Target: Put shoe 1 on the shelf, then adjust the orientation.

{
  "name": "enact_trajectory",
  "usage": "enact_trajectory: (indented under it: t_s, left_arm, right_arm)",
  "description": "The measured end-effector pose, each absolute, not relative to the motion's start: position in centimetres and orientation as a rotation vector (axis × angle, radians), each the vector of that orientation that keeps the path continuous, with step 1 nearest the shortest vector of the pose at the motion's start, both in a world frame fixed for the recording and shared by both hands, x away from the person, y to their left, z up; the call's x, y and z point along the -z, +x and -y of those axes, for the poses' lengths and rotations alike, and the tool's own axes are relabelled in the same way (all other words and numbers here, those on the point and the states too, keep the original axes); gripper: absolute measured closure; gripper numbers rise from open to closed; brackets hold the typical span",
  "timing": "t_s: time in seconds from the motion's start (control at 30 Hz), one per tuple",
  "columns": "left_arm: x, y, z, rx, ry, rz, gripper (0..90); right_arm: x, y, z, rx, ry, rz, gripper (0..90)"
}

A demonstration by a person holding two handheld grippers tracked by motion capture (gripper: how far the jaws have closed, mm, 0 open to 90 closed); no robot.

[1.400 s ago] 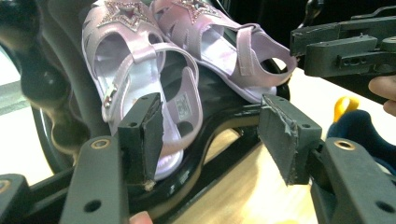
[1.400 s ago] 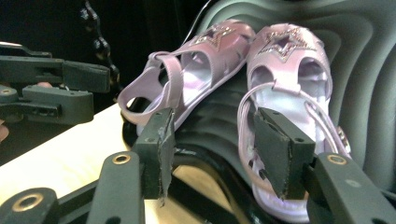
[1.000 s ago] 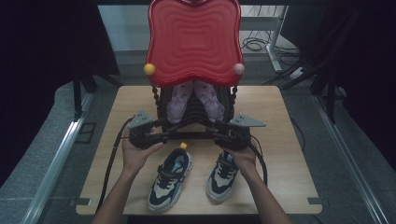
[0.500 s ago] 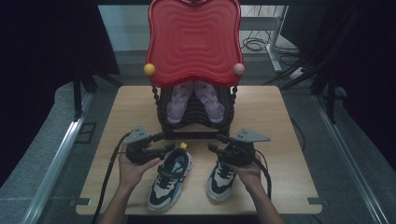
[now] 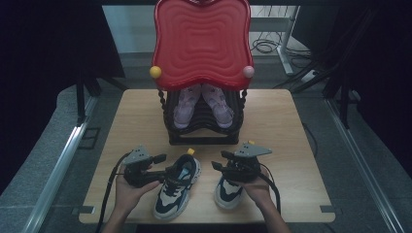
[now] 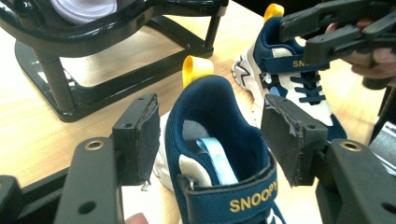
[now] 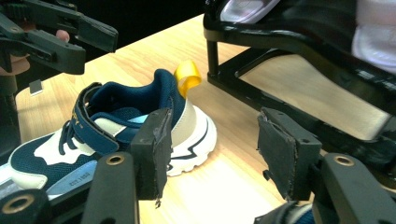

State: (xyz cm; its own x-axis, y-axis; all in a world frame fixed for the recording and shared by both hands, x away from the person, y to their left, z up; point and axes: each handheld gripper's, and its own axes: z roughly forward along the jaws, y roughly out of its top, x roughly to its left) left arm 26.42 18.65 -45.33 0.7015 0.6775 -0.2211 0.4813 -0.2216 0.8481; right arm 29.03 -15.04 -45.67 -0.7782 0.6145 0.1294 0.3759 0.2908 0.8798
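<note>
Two navy and white sneakers with yellow heel loops stand on the wooden table (image 5: 284,131). My left gripper (image 5: 164,169) (image 6: 208,135) is open, its pads on either side of the heel of the left sneaker (image 5: 177,187) (image 6: 215,112) without pressing on it. Those jaws have just closed a little. My right gripper (image 5: 218,162) (image 7: 212,149) hovers over the right sneaker (image 5: 227,191) (image 6: 285,79), open, with bare table between the pads. Its jaws have just opened a little. The left sneaker (image 7: 116,121) lies to the left in the right gripper view.
A black shoe rack (image 5: 204,137) with a red wavy top (image 5: 201,43) stands at the middle back of the table. It holds a pair of pink shoes (image 5: 187,104). A person's hands hold both grippers near the front edge.
Both hands have drawn the grippers back from the rack toward the front edge and lower. The left jaws now flank the left sneaker's heel.
</note>
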Motion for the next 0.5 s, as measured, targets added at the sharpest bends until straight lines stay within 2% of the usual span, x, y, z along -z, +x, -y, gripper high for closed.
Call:
enact_trajectory:
  t_s: [0.2, 0.4, 0.5]
  left_arm:
    - [45.37, 26.19, -18.75, -0.211, 1.885, -0.905, 52.2]
    - [45.74, 25.66, -18.45, -0.173, 1.937, -0.873, 72.5]
    - [45.6, 25.43, -18.23, -0.173, 1.944, -0.859, 77.2]
  right_arm:
    - [46.31, 28.9, 14.43, -1.485, 0.914, -2.352, 44.6]
    - [46.31, 28.69, 14.73, -1.487, 0.924, -2.34, 44.7]
    - [46.15, 28.58, 14.95, -1.486, 0.925, -2.332, 44.7]
